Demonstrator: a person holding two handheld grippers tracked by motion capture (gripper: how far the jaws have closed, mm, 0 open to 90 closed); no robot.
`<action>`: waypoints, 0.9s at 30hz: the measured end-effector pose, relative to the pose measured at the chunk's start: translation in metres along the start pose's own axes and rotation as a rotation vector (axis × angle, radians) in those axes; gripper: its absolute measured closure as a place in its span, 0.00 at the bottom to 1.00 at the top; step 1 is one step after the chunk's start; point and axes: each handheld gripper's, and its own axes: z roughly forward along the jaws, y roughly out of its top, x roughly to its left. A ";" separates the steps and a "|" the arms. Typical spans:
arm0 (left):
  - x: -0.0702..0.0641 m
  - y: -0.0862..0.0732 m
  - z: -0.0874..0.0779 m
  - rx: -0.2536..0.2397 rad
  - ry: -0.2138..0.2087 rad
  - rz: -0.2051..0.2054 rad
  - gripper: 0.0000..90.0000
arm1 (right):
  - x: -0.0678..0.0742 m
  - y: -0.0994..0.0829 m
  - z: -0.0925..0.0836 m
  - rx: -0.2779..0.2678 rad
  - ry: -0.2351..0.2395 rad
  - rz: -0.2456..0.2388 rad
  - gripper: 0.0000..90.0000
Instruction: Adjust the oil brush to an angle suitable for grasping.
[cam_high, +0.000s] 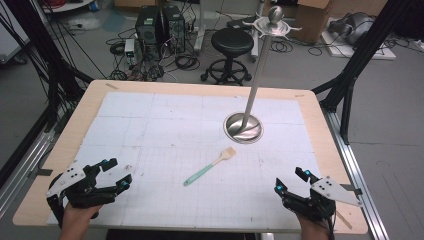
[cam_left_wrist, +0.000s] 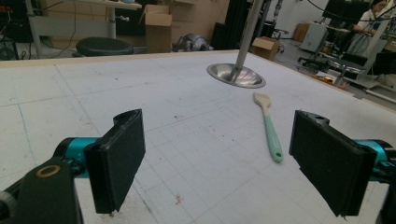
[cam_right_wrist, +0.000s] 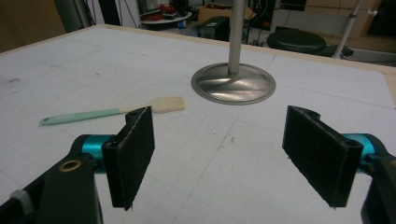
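- Ahead of both claws, between them, the brush (cam_high: 210, 167) lay flat on the table (cam_high: 150, 130), mint handle toward the left gripper (cam_high: 110, 174), bristles toward the stand (cam_high: 244, 127).
- Left gripper: jaws spread wide, nothing between them; brush sat ahead and right of it.
- Right gripper (cam_high: 290, 181): jaws likewise spread, empty; brush ahead and left.
- Likely step: pick up the brush. Judged best to straddle the handle mid-length, jaws crosswise, and come down low before closing.

One brush (cam_high: 210, 167); one metal stand (cam_high: 244, 127); two tools, left (cam_high: 114, 173), right (cam_high: 290, 181); one stool (cam_high: 232, 41).
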 end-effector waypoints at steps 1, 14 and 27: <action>0.001 0.000 0.000 0.001 0.001 0.000 0.21 | 0.000 -0.001 0.000 0.003 -0.002 0.003 0.27; 0.002 0.000 -0.001 0.003 0.007 -0.007 0.22 | 0.016 0.001 0.019 0.030 0.087 -0.029 0.51; 0.004 0.000 -0.002 0.021 0.015 -0.005 0.23 | 0.056 0.003 0.075 0.157 0.315 -0.103 1.00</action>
